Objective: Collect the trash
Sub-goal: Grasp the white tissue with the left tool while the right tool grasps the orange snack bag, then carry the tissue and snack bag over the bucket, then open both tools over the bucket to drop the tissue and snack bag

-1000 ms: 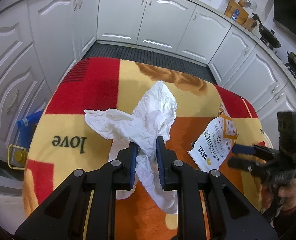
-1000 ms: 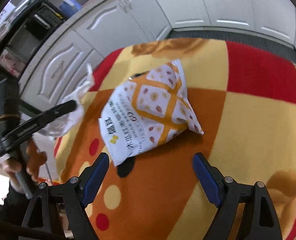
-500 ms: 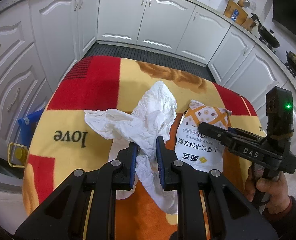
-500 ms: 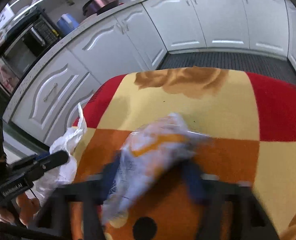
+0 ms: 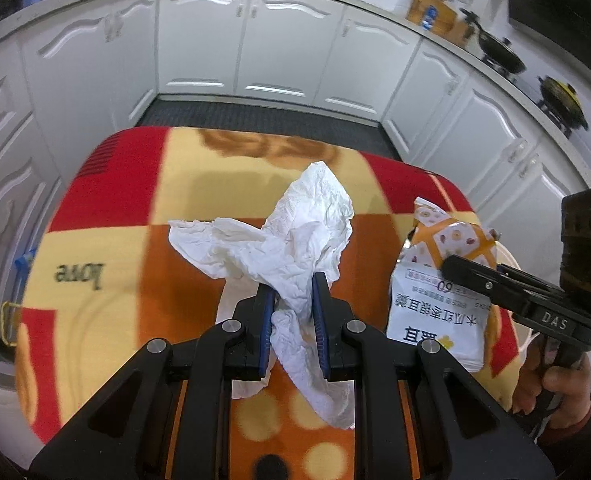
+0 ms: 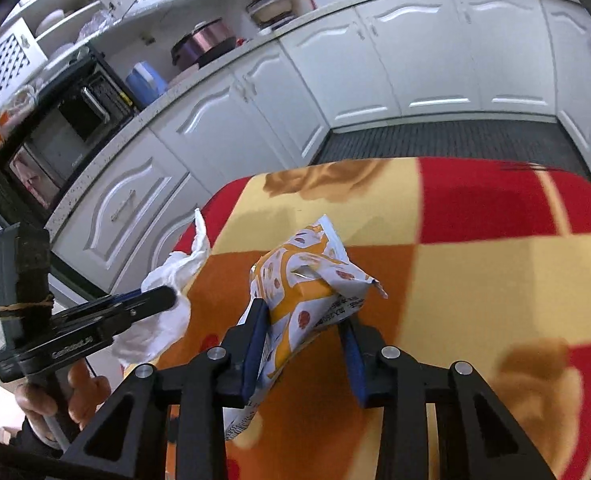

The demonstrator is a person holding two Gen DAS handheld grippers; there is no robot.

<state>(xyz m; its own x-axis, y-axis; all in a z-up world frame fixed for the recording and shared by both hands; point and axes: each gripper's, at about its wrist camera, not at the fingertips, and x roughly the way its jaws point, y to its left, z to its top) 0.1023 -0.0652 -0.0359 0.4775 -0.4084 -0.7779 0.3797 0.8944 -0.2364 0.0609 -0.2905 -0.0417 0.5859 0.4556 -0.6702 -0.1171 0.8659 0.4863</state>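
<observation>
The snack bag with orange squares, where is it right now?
The snack bag is pinched in the right gripper, lifted above the checkered blanket, right of the crumpled tissue in the left gripper.

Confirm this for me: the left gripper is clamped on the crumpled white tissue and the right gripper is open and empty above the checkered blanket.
Not quite. The right gripper is not open and empty: its jaws have just been closing and now pinch the snack packet, as the right wrist view shows. The left gripper is indeed clamped on the crumpled white tissue, above the checkered blanket.

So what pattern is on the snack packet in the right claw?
Orange lattice on white with small dotted motifs, on the crinkled foil snack packet; clearest in the right wrist view.
</observation>
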